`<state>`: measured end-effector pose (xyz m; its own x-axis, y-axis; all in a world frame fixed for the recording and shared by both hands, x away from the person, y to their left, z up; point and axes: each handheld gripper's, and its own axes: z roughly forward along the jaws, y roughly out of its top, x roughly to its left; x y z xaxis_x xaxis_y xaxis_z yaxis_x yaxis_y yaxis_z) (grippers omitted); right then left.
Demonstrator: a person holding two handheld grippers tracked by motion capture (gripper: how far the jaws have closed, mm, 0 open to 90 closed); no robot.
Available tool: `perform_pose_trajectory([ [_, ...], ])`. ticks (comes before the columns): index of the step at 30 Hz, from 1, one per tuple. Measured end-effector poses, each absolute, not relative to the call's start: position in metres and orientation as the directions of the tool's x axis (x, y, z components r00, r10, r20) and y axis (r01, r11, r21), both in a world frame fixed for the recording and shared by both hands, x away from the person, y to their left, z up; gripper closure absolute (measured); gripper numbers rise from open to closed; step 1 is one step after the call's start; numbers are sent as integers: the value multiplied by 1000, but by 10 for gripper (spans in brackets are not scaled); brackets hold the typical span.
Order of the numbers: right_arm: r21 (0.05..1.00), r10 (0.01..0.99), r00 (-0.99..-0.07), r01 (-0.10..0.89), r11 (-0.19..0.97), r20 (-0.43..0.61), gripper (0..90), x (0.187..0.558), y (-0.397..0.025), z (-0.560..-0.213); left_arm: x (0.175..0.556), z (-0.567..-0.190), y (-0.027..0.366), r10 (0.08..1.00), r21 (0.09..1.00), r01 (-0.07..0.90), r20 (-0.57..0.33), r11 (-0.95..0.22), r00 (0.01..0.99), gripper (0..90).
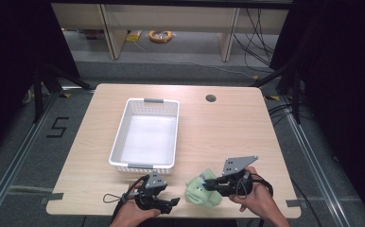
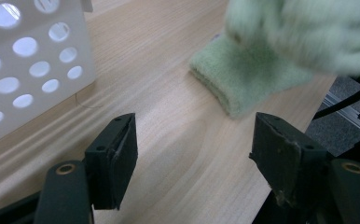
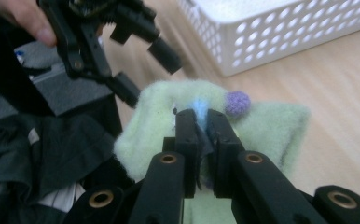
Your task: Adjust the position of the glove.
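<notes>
A light wooden bench (image 1: 228,127) stands on a grey carpeted floor, with dark curtains at both sides and pale furniture legs at the far end of the room. A round cable hole (image 1: 211,98) sits near the far edge of the bench.

High view: a white perforated basket (image 1: 124,124) lies left of centre on the bench, its long axis running away from the person; its interior holds nothing. A pale green plush cloth (image 1: 200,191) lies near the front edge, right of the basket's near end and apart from it. The left gripper (image 1: 171,204) is held at the front edge, just left of the cloth. The right gripper (image 1: 208,184) meets the cloth from the right.

Right gripper view: the right gripper (image 3: 202,122) is closed on a fold of the green cloth (image 3: 271,126), with fabric pinched between the jaws. This view also reveals a small purple pompom (image 3: 238,103) on the cloth, just beside the jaw tips, and the basket wall (image 3: 280,37) beyond.

Left gripper view: the left gripper (image 2: 194,140) stands wide open over bare wood, gripping nothing. The cloth (image 2: 248,79) lies ahead of it, partly blurred, with the basket corner (image 2: 33,70) at upper left
</notes>
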<state>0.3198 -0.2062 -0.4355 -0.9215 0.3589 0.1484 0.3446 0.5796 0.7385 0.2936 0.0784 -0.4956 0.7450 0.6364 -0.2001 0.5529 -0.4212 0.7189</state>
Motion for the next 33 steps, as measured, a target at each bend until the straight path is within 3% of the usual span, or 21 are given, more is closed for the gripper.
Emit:
perform_pose_trajectory([
  [15,662,356,-923,359,658,146,833,328,-201,-466,291,-492,73,635,740,552,-221,-385,740,336],
  [20,654,369,-916,376,656,157,754,329,-201,-468,289,-485,66,590,753,519,-219,-404,777,395],
  [29,676,495,-866,404,616,67,687,318,-222,-451,288,-483,53,551,749,508,-231,-425,802,446],
  [33,664,586,-806,480,574,77,674,316,-236,-457,287,-486,47,545,728,519,-237,-448,804,467],
])
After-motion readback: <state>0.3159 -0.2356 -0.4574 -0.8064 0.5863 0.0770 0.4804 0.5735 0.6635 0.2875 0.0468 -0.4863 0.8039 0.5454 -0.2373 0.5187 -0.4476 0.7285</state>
